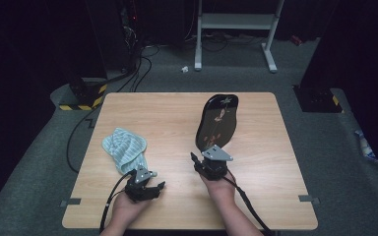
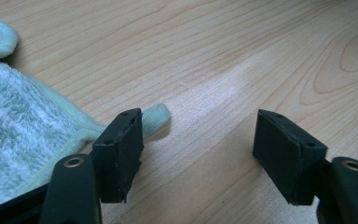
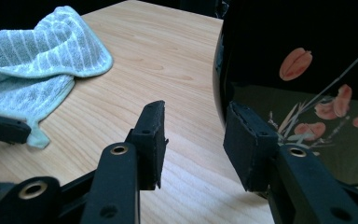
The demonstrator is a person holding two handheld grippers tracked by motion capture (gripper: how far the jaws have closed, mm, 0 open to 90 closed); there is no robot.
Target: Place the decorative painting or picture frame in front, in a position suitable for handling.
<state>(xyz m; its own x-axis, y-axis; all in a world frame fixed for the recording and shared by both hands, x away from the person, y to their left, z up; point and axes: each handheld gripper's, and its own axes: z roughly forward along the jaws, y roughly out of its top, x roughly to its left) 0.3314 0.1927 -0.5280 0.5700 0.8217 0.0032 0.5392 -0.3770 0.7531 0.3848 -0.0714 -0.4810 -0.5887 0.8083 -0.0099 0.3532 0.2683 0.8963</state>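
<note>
Right gripper [image 3: 193,144]: jaws apart with bare table between them, gripping nothing. One pad [image 3: 249,144] stands just in front of the lower edge of the black tray [image 3: 303,70]; whether it touches cannot be told. In the high view this gripper [image 1: 204,162] sits at the tray's near end, the grey three-cornered plate on top of it, and the right hand [image 1: 221,184] holds it from behind.

Black tray [image 1: 216,123]: glossy, elongated, with a pink flower pattern. It stands tilted up on its near end, right of the table's middle, its far end raised.

Left gripper [image 2: 198,154]: jaws spread wide, grasping nothing, low over the wood. A corner of the towel [image 2: 23,130] pokes out just past the left pad [image 2: 121,149], outside the gap. In the high view this gripper [image 1: 150,189] lies near the front edge, and the left hand [image 1: 125,206] holds it.

Towel [image 1: 125,147]: pale green with white stripes, crumpled, lying on the left half of the table, well apart from the tray.

Table [image 1: 157,113]: light wood, rectangular, set on grey carpet.
</note>
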